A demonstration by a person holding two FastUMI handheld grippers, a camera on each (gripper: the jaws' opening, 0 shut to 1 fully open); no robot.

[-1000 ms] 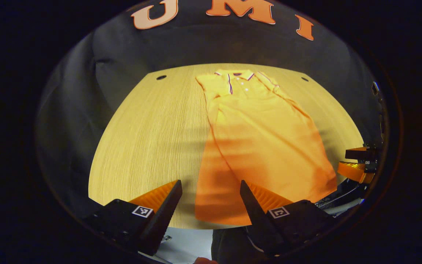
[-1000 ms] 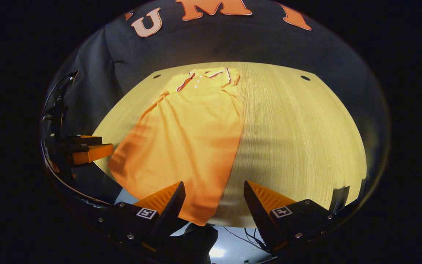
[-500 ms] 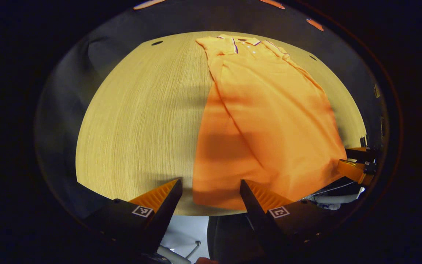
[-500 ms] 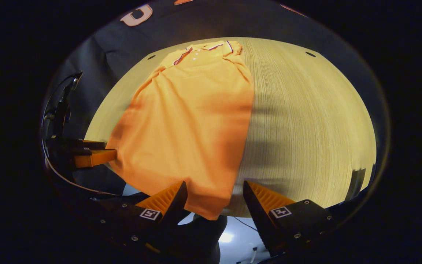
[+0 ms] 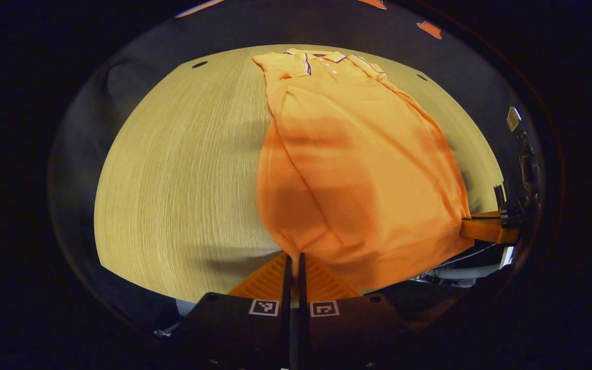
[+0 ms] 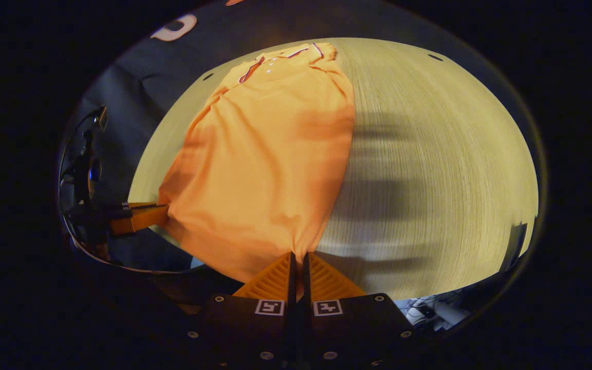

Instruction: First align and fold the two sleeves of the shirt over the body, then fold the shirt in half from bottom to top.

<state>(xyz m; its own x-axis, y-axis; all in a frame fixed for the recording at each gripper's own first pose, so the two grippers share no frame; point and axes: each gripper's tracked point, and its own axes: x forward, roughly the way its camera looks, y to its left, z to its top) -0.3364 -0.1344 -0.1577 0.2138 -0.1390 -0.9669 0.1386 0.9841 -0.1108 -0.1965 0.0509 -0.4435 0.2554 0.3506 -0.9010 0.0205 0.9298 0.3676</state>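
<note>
Your orange shirt (image 5: 357, 154) lies lengthwise on the tabletop (image 5: 183, 169), collar at the top of the frame, sleeves folded over the body. At bottom centre, your left tool (image 5: 294, 262) is clamped tight on one hem corner; your right tool (image 6: 298, 259) pinches the other.

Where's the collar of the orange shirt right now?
The collar lies at the table's far edge, by the booth wall, opposite the hem that both grippers pinch.
</note>
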